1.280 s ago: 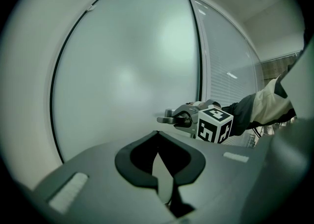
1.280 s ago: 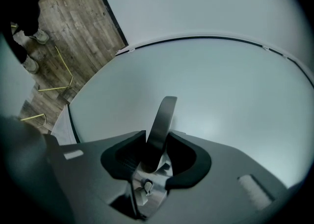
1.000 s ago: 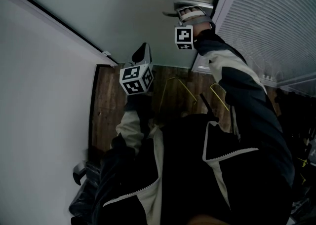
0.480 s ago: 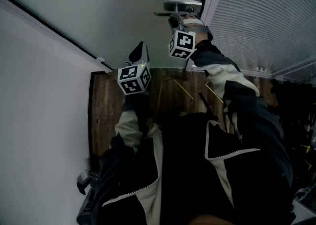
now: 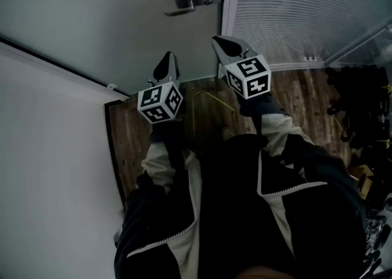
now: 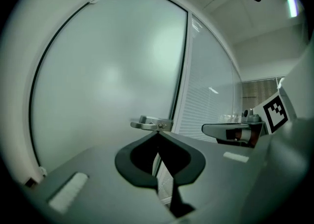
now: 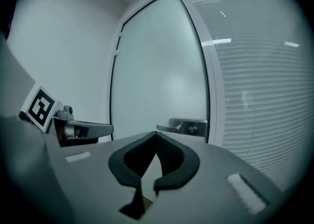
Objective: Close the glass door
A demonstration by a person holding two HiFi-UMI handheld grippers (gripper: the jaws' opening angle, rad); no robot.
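Note:
The frosted glass door stands ahead with its edge against the white frame. Its silver lever handle is free; it also shows in the left gripper view and the right gripper view. My left gripper is shut and empty, pointing level at the door a little short of the glass. My right gripper is shut and empty too, below and to the right of the handle, not touching it. Each gripper sees the other: the right gripper, the left gripper.
A glass panel with white blinds fills the right of the frame. A white wall runs along the left. Dark wooden floor lies below, with dark clutter at the far right. My dark jacket covers the lower view.
My right gripper has come off the door handle, drawn back and down, rolled over and closed its jaws. The left gripper shifted slightly. The handle now sits further left in view.

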